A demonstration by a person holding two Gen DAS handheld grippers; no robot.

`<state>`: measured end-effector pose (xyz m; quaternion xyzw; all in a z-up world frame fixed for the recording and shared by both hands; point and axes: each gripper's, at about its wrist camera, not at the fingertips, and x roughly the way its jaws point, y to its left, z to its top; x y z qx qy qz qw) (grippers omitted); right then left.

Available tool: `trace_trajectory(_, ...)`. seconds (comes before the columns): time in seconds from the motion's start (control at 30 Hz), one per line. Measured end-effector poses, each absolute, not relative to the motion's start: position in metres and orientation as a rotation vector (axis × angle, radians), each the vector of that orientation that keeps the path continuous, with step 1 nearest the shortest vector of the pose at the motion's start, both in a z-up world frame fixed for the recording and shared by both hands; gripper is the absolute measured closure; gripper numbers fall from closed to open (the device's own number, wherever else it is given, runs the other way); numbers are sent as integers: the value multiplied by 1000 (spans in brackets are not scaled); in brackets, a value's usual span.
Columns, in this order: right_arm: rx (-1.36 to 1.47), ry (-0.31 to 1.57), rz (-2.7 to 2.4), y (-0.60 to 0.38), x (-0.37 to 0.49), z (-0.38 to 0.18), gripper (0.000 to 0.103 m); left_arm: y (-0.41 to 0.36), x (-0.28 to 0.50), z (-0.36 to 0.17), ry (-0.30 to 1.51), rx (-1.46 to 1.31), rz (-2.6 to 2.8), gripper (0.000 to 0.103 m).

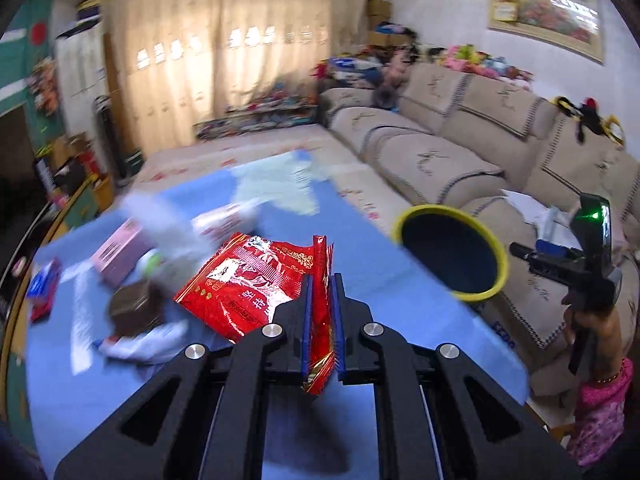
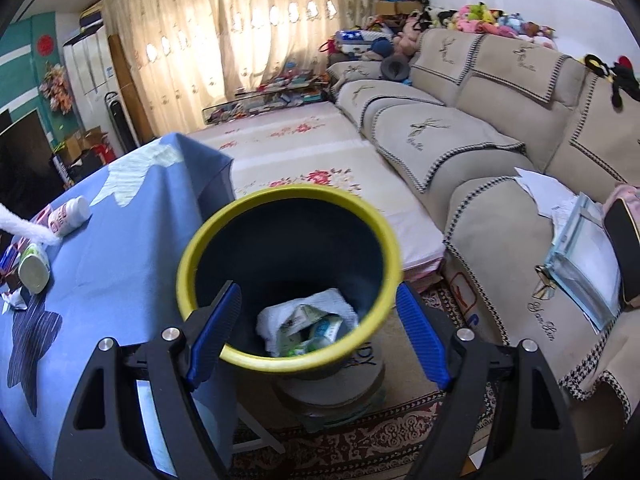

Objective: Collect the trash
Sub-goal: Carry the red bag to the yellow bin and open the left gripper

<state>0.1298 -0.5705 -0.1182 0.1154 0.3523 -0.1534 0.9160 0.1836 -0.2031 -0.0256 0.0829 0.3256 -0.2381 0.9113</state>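
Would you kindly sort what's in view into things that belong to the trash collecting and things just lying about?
Part of the job:
red wrapper, clamped in the left gripper
bin, between the right gripper pads
pink box
white bottle

Just lying about:
sofa
curtains
soft toys

Colours and patterns

Wrapper (image 1: pixel 244 280): red, gold print. Bin (image 2: pixel 288 280): navy, yellow rim. Worktop (image 2: pixel 132 240) cloth: blue, pale and dark star shapes. Sofa (image 2: pixel 472 136): beige, checked trim. Gripper pads (image 2: pixel 420 328): blue.
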Motion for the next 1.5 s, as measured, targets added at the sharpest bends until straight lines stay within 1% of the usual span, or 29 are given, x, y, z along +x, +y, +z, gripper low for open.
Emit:
trace_trajectory(0.13, 287, 717, -364, -597, 112, -121, 28, -262, 191, -22, 653, 223, -607, 94)
trace_trajectory(0.3, 338, 709, -422, -626, 95, -126, 28, -335, 205, -29, 669, 284, -737, 94)
trace_trajectory(0.47, 363, 716, -432, -637, 90, -134, 28, -404, 232, -56, 758, 317, -830, 93)
trace_trajectory(0.63, 384, 730, -435, -646, 88, -142, 27, -448, 253, -85, 816, 339, -849, 92)
trace_trajectory(0.8, 399, 745, -436, -649, 89, -148, 27, -476, 274, -108, 863, 345, -862, 81)
trace_trajectory(0.83, 400, 746, -433, -649, 90, -149, 28, -479, 276, -110, 866, 341, -862, 79)
trace_trajectory(0.9, 399, 750, -430, -647, 91, -150, 27, -481, 281, -113, 868, 335, -861, 60)
trace_trajectory(0.93, 399, 752, -427, -646, 92, -150, 27, -483, 282, -114, 863, 330, -860, 56)
trace_trajectory(1.03, 396, 753, -422, -643, 93, -149, 27, -481, 282, -110, 848, 314, -866, 54)
trace_trajectory(1.13, 394, 750, -420, -642, 92, -148, 27, -469, 278, -99, 818, 303, -851, 50)
trace_trajectory(1.33, 384, 748, -408, -637, 93, -143, 27, -415, 259, -66, 766, 234, -801, 44)
trace_trajectory(1.43, 371, 752, -387, -629, 97, -141, 27, -378, 245, -53, 748, 193, -759, 38)
trace_trajectory(1.5, 357, 755, -361, -619, 102, -139, 27, -351, 234, -46, 734, 170, -731, 31)
